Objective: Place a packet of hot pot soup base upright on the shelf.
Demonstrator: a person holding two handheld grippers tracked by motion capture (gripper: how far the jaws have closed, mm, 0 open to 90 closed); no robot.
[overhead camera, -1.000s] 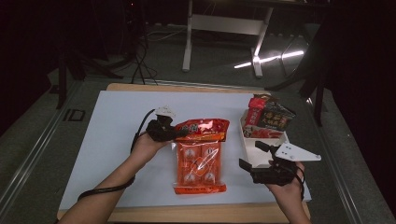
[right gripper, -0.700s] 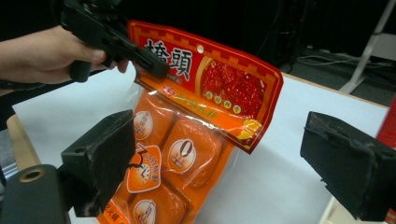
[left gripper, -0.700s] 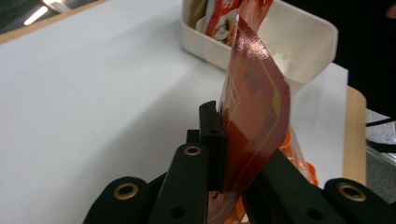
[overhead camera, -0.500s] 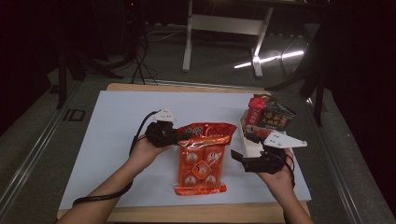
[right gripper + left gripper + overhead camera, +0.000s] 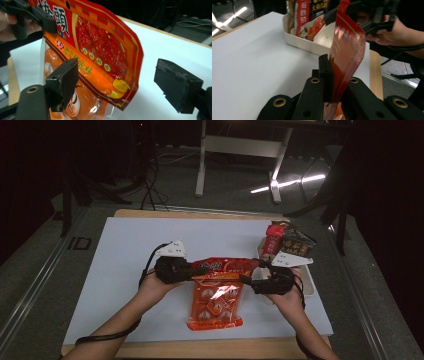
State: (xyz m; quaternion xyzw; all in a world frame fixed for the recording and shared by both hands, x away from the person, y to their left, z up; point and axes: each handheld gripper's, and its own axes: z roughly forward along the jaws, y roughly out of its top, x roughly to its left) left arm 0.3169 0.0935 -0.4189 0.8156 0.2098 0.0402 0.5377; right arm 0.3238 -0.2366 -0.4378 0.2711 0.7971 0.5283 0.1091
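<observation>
Closing around the red packet [image 5: 222, 266], the right hand-held gripper [image 5: 248, 281] has arrived.

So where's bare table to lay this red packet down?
Free: white mat left of the left gripper, and the far strip beyond the red packet. Crowded: right edge, with the white tray and right gripper.

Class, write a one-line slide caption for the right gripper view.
Open right claw closing around red snack packet.
</observation>
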